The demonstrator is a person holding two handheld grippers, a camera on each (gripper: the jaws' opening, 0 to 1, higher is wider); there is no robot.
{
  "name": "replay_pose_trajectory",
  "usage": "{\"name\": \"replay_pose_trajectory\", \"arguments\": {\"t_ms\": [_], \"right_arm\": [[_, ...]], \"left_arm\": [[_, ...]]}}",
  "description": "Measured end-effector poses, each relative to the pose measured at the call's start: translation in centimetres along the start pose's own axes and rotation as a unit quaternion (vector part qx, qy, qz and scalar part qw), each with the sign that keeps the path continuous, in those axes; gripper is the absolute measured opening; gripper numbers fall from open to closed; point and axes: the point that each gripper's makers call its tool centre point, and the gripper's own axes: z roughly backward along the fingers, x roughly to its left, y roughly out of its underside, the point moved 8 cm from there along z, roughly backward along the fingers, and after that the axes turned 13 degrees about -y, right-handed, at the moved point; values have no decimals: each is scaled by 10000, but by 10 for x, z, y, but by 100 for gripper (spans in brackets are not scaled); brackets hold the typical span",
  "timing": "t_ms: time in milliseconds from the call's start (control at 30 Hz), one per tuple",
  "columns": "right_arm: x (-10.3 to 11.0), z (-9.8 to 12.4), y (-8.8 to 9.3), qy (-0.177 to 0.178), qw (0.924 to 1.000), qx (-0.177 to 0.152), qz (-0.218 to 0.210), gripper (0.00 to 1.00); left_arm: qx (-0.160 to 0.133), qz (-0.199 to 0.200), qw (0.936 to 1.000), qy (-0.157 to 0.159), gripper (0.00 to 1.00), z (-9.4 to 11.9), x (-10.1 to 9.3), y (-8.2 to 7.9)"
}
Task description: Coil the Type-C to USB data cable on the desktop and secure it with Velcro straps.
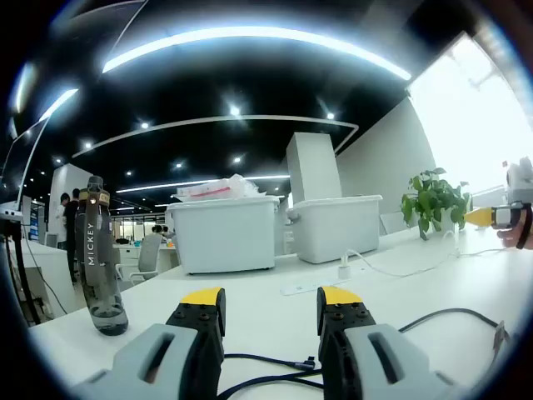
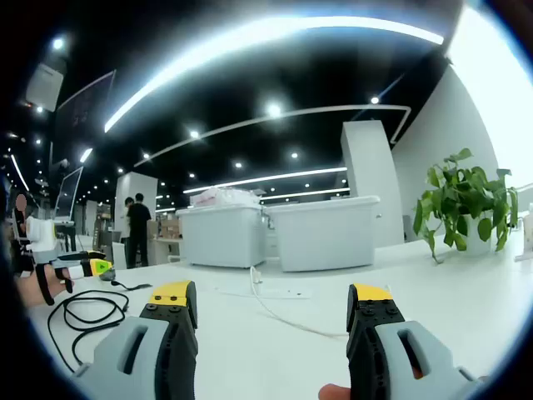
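The black data cable (image 1: 275, 363) lies loose on the white desk (image 1: 250, 292), just beyond my left gripper (image 1: 270, 297), which is open and holds nothing. One strand runs right to a connector end (image 1: 500, 337). In the right gripper view the same cable (image 2: 83, 312) lies in slack loops at the far left, beside the left gripper (image 2: 83, 268) held in a person's hand. My right gripper (image 2: 271, 293) is open above the bare desk (image 2: 433, 292), well to the right of the cable. It also shows at the right edge of the left gripper view (image 1: 498, 217).
A dark bottle (image 1: 98, 258) stands on the desk at the left. Two white bins (image 1: 225, 233) (image 1: 337, 227) stand at the back, with a white power strip (image 1: 308, 288) and white cord (image 2: 275, 312) before them. A potted plant (image 2: 466, 200) stands at the right. People stand in the background.
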Motion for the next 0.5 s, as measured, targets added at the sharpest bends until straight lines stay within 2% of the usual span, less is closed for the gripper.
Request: {"name": "replay_pose_trajectory", "arguments": {"t_ms": [500], "right_arm": [[1, 2, 0, -17, 10000, -12, -4, 71]], "left_arm": [[21, -3, 10000, 10, 45, 2, -2, 1]]}}
